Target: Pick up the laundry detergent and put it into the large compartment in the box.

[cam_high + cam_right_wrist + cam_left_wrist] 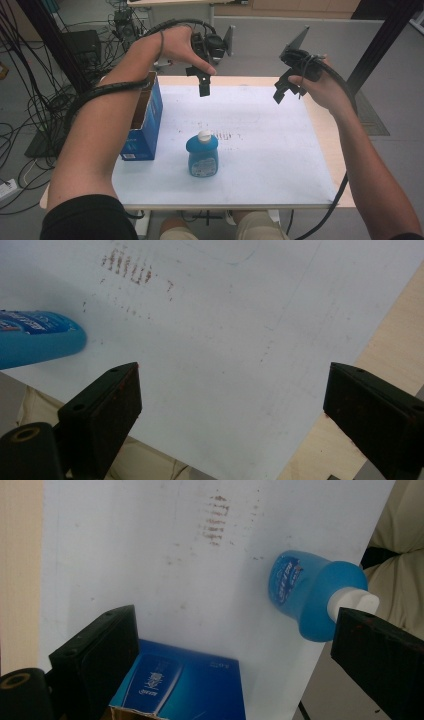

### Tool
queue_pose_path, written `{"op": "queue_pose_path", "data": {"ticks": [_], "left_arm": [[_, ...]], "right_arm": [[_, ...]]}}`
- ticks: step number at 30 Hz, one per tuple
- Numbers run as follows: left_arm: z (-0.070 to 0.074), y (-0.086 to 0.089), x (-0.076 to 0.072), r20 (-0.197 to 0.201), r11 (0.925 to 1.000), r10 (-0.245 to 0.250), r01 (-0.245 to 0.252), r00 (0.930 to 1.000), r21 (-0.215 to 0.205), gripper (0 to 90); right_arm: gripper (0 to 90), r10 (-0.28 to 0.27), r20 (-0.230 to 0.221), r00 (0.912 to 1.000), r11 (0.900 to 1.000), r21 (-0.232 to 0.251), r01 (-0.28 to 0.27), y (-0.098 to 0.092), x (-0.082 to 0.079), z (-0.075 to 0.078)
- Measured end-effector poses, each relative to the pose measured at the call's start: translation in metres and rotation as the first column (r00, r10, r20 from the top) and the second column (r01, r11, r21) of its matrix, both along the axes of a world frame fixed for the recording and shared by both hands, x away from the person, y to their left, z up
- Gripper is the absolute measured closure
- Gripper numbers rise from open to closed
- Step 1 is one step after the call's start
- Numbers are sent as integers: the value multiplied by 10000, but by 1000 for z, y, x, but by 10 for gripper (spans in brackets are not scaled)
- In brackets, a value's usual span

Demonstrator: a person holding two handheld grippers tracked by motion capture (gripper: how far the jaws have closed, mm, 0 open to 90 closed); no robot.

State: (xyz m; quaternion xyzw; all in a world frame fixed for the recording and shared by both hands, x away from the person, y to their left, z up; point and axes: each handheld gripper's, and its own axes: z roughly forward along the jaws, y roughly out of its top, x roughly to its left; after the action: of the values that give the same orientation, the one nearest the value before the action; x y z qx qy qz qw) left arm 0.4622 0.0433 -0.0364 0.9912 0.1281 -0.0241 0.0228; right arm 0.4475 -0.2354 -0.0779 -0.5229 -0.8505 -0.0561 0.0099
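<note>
From the high view, the blue bottle (202,155) stood upright near the middle of the white sheet (270,150), just beside the open blue box (145,120), while the left gripper (204,82) and right gripper (286,87) hung above the far edge. The left gripper view showed wide, empty jaws framing bottle (310,592) and box (185,685). The right gripper view likewise showed spread, empty jaws; a careless approach could topple the narrow bottle.

— What sort of place is this looking like?
— A lab, a recording rig. Black cables (30,100) are trailing over the grey floor (400,75) left of the surface (260,145), black frame posts (385,40) are rising on both sides of it, and electronics (82,45) are sitting beyond its far left corner.
</note>
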Motion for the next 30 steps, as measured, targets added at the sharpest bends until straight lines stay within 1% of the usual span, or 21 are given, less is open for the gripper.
{"op": "queue_pose_path", "data": {"ticks": [9, 17, 22, 24, 30], "left_arm": [[0, 3, 0, -41, 10000, 72, -72, 10000, 29, 58], [1, 4, -1, -73, 10000, 59, -59, 10000, -74, 59], [1, 4, -3, -108, 10000, 29, -30, 9999, -59, 59], [1, 4, -3, -139, 10000, 87, -88, 9999, -37, 59], [1, 8, -6, -220, 9998, 81, -85, 9997, -154, 60]], "right_arm": [[89, 53, 64, 10000, 10000, -24, -53, 3, -2, 0], [89, 66, 92, 9999, 10000, -37, -66, 3, -2, 0], [89, 92, 92, 9999, 10000, -40, -91, 2, -3, 1], [89, 85, 112, 9999, 9999, -66, -84, 2, -3, 1], [89, 51, 88, 9999, 10000, -79, -51, 3, -3, 1]]}}
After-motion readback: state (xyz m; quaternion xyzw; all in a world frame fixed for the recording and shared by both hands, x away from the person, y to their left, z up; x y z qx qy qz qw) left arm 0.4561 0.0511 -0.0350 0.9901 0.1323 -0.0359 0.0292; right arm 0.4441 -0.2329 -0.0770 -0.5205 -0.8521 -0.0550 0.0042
